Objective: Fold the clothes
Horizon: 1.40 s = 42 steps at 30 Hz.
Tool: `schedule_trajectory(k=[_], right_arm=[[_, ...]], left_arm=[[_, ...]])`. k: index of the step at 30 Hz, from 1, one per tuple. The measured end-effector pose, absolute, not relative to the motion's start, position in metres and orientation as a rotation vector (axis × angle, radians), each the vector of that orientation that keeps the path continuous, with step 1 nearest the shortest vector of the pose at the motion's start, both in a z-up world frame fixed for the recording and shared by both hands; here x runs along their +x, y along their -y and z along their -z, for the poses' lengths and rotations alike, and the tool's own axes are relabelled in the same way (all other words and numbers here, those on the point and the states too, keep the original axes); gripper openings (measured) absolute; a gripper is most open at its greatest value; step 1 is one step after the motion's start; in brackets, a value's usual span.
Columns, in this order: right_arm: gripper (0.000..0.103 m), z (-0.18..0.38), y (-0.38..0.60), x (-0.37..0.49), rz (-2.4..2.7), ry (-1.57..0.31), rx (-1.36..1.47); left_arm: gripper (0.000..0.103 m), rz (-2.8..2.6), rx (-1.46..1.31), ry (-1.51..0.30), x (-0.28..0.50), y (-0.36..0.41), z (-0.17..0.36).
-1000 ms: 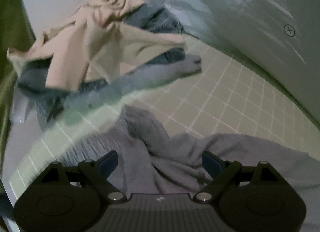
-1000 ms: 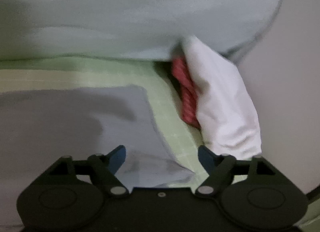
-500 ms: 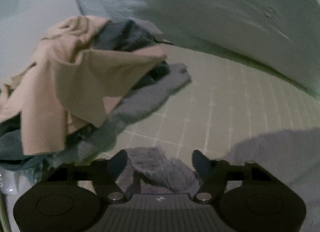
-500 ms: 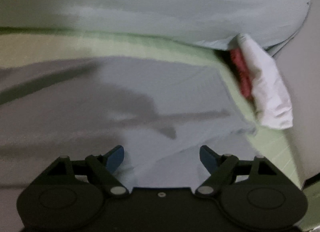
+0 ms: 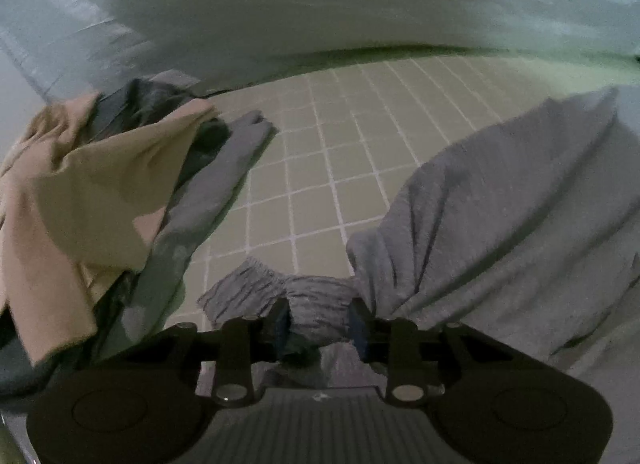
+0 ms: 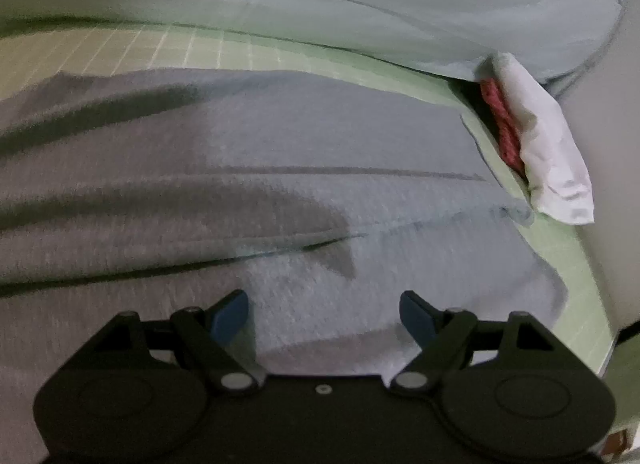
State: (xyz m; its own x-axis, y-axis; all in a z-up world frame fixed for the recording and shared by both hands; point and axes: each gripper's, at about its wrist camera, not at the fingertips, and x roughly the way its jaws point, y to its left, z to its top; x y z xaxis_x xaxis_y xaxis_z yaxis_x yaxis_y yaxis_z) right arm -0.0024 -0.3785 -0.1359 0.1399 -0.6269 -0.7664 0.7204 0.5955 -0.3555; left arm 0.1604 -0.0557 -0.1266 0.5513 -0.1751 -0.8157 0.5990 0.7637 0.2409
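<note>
Left wrist view: the left gripper (image 5: 319,324) pinched the gathered waistband of the grey garment (image 5: 500,224), which trailed toward 3 o'clock across the checked mat (image 5: 340,152), presumably to draw it taut; a heap of unfolded clothes (image 5: 100,184) lay at 9 o'clock.

Right wrist view: the right gripper (image 6: 324,314) hovered spread over the flattened grey garment (image 6: 280,144), ready to grip; a white cloth (image 6: 548,160) lay at 2 o'clock.

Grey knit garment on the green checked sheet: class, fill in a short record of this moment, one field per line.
garment: grey knit garment, spread over the green checked sheet
left gripper: left gripper shut on the garment's gathered edge
right gripper: right gripper open, over the grey cloth
pile: tan and dark clothes pile, left of the garment
far right: white cloth with red cloth beside it
</note>
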Motion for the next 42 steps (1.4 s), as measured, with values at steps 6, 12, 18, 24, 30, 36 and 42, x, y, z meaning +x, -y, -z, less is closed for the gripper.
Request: schedule_trajectory(k=[6, 12, 18, 24, 30, 36, 42], right_arm=[[0.088, 0.139, 0.378, -0.009, 1.070, -0.972, 0.213], [0.088, 0.140, 0.380, 0.000, 1.121, -0.982, 0.223], [0.088, 0.139, 0.376, 0.007, 1.100, -1.017, 0.138], [0.088, 0.138, 0.377, 0.008, 1.104, -1.026, 0.141], [0.088, 0.139, 0.371, 0.009, 1.093, -1.021, 0.124], [0.088, 0.133, 0.356, 0.001, 0.998, -1.029, 0.138], [0.088, 0.125, 0.323, -0.017, 0.916, -1.011, 0.142]], left_arm=[[0.008, 0.512, 0.353, -0.925, 0.201, 0.042, 0.114], [0.007, 0.416, 0.111, -0.855, 0.252, 0.025, 0.089], [0.067, 0.311, -0.110, -0.761, 0.301, 0.009, 0.066], [0.080, 0.300, 0.048, -0.796, 0.243, -0.008, 0.078], [0.081, 0.219, 0.031, -0.931, 0.177, -0.047, 0.106], [0.066, 0.165, -0.076, -0.977, 0.152, -0.065, 0.130], [0.012, 0.169, -0.111, -0.934, 0.141, -0.072, 0.124]])
